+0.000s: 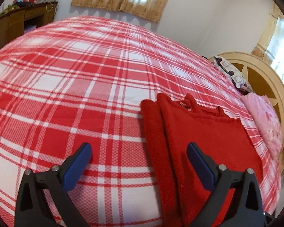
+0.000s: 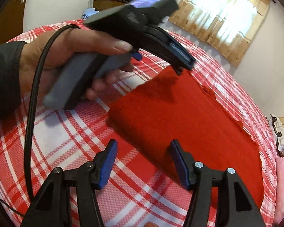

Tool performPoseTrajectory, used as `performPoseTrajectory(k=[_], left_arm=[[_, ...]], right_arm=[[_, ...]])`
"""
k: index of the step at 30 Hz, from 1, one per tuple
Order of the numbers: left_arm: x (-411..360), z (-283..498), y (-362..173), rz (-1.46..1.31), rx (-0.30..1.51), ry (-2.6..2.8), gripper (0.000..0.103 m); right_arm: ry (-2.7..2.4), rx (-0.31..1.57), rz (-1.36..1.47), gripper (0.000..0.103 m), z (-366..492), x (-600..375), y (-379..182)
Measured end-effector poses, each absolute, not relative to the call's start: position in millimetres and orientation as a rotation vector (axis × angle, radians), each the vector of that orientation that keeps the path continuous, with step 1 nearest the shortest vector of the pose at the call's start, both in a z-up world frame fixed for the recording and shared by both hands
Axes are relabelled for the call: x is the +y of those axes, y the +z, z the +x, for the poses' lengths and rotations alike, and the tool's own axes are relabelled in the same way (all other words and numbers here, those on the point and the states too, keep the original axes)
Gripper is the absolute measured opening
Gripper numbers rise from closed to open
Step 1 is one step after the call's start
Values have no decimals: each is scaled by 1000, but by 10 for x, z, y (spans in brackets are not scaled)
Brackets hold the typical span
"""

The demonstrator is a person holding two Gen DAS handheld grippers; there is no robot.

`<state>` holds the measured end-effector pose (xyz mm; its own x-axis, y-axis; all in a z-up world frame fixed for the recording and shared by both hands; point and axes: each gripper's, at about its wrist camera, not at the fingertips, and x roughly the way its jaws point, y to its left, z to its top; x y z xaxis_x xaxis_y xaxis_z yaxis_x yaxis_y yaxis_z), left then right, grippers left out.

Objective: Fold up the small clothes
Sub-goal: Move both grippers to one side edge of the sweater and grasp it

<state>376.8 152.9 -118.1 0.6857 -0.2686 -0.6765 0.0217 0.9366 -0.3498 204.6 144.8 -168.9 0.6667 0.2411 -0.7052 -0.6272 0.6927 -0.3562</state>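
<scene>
Jaws of both grippers stand wide apart and hold nothing. The left gripper [image 1: 139, 151] hangs above the bed [image 1: 66, 79], its left finger over the plaid cover and its right finger over the red garment [image 1: 208, 138]; contact with the cloth cannot be confirmed. The right gripper [image 2: 143, 150] is likewise spread, its right finger over the near edge of the garment, its left over bare cover.

Hidden or unclear: the garment's near end is cut off behind the left gripper's right finger in the left wrist view, and its hem cannot be made out. In the right wrist view the left hand [image 2: 66, 56] and its gripper body cover part of the bed's far side, and motion blur softens them. A fingertip at the bottom edge of that view is mostly cut off.

The garment is a plain red knit, lying flat near the bed's right edge, close to the headboard [image 1: 263, 79]. One sleeve is folded along its left side as a long strip; the neckline with a small label points to the bed's far side.

A patterned pillow [image 1: 231, 73] and a pink cloth [image 1: 265, 124] lie along the headboard edge. A black cable [image 2: 34, 102] loops from the left hand.
</scene>
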Motion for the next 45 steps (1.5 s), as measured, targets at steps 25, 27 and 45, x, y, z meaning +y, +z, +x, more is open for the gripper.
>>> performPoseTrajectory(k=[25, 27, 45], left_arm=[[1314, 3997, -1272, -239, 829, -183, 72], [1306, 3994, -1271, -237, 829, -185, 70], [1272, 4042, -1294, -249, 845, -244, 36]], right_arm=[[513, 589, -644, 51, 2102, 1766, -1728], [516, 590, -647, 43, 2079, 1779, -1736], [528, 616, -619, 16, 2112, 1763, -1730]])
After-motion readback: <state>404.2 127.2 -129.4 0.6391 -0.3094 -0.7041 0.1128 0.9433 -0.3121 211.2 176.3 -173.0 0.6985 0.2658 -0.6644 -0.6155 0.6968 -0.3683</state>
